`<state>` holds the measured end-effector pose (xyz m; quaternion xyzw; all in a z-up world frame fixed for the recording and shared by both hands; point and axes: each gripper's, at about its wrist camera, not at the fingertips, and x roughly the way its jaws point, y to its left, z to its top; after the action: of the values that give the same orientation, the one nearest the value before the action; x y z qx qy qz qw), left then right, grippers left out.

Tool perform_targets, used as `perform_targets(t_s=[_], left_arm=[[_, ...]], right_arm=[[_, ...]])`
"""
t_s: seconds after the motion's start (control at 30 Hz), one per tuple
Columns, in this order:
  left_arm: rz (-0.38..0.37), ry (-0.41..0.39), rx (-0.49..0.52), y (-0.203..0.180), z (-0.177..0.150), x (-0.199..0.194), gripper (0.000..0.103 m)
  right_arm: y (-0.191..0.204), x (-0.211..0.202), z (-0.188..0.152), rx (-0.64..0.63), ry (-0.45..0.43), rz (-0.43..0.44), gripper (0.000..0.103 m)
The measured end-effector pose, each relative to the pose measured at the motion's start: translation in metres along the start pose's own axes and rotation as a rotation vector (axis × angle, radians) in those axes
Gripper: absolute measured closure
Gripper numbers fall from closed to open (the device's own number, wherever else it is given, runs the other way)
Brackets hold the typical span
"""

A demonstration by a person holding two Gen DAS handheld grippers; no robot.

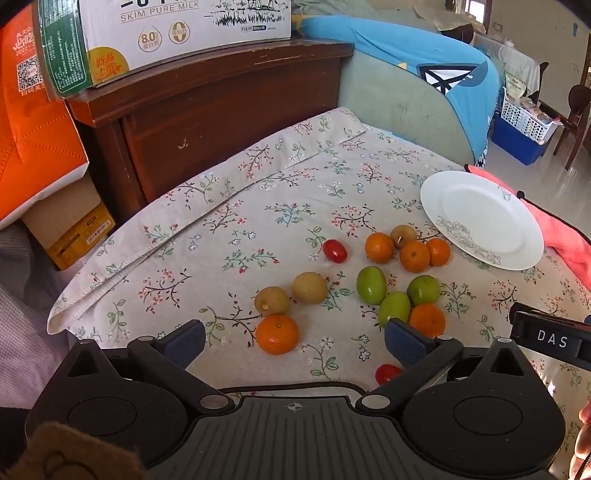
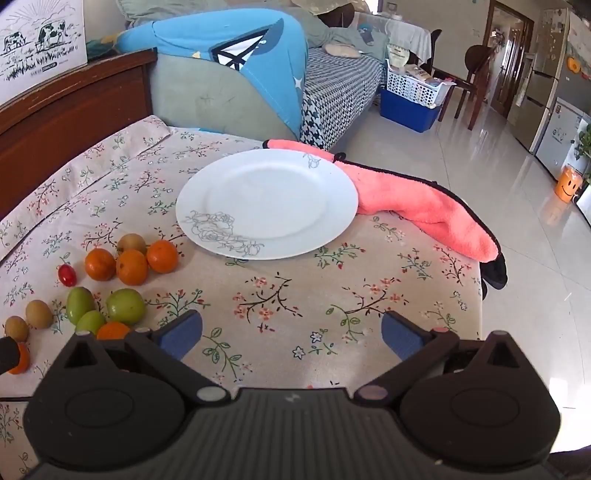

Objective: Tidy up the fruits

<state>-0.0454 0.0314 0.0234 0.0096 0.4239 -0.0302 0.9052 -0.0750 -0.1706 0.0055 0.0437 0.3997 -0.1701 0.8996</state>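
While both grippers hang tilted down over the flowered tablecloth [image 1: 229,206], neither holds anything. Left gripper [image 1: 293,341] has its fingers spread wide, nothing between the pads; one orange [image 1: 277,334] lies on the cloth in the gap below, not touched. Right gripper [image 2: 291,334] also has fingers wide apart, only bare cloth between them.

Fruit is loose on the cloth, none on the white plate [image 2: 266,206]. Near the plate's edge: three oranges [image 1: 414,255] bunched together with a small brown fruit [image 1: 403,235] touching behind them. A red cherry tomato [image 1: 334,251] sits just left of that bunch. Closer in: three green fruits [image 1: 371,285] clustered, another orange [image 1: 427,320] touching them. Two brown fruits [image 1: 309,288] side by side, just beyond the orange under the left gripper. A second tomato [image 1: 387,373] is partly hidden by the left gripper's right finger.

Pink towel [image 2: 424,206] lies partly under the plate's far right rim, trailing to the table edge. Milk carton box [image 1: 166,33] on the wooden cabinet behind.
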Motion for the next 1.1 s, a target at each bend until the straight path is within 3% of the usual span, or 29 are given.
perform_targets(t_s=[0.37, 1.1], left_arm=[[0.014, 0.057, -0.008, 0.011, -0.007, -0.001, 0.0], [0.038, 0.157, -0.04, 0.023, -0.013, 0.005, 0.0]], right_arm=[[0.007, -0.017, -0.009, -0.08, 0.081, 0.068, 0.001], [0.013, -0.024, -0.014, -0.05, 0.152, 0.23, 0.001]])
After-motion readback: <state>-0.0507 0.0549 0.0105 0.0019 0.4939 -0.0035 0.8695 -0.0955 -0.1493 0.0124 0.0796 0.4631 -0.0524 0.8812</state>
